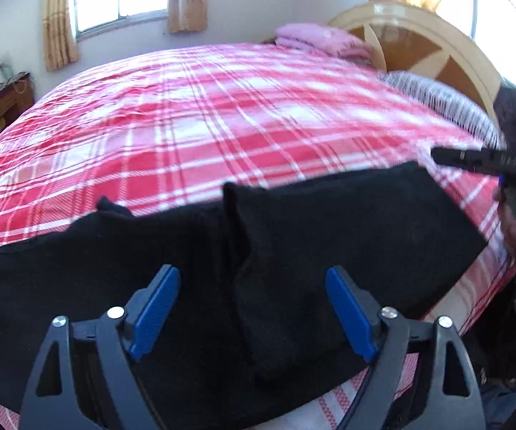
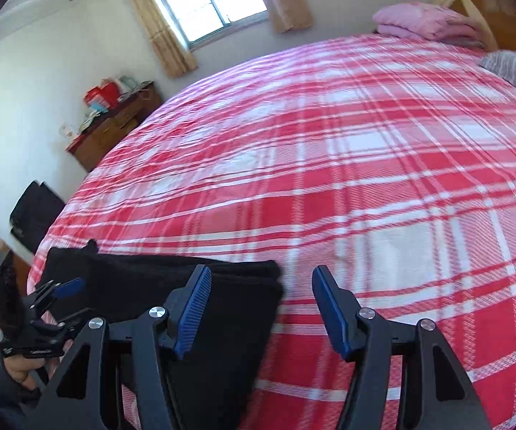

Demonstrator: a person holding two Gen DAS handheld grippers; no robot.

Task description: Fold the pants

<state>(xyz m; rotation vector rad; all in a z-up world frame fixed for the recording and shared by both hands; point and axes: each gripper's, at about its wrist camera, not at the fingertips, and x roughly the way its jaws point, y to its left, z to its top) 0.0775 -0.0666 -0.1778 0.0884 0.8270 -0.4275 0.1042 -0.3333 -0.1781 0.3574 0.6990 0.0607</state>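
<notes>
The black pants (image 1: 222, 251) lie folded along the near edge of the bed (image 1: 222, 114), on its red-and-white plaid cover, with one layer doubled back over the other and a small corner of cloth poking up at the far side. No label or tag shows on the fabric.

The left gripper (image 1: 252, 308) hangs over the middle of the pants with its blue-padded fingers (image 1: 155, 308) spread wide and nothing between them. The right gripper (image 2: 258, 308) sits past the end of the pants toward the headboard end, fingers apart and empty over bare plaid, its left finger above the folded edge. There is faint white lettering on the left gripper's body in the right wrist view, too small to read.

At the far corner by the wooden headboard (image 1: 419, 50) rests a folded pink blanket (image 1: 322, 39); a striped pillow (image 1: 444, 104) lies nearer. A wooden dresser (image 2: 114, 129) against the wall carries red boxes, their print blurred.
</notes>
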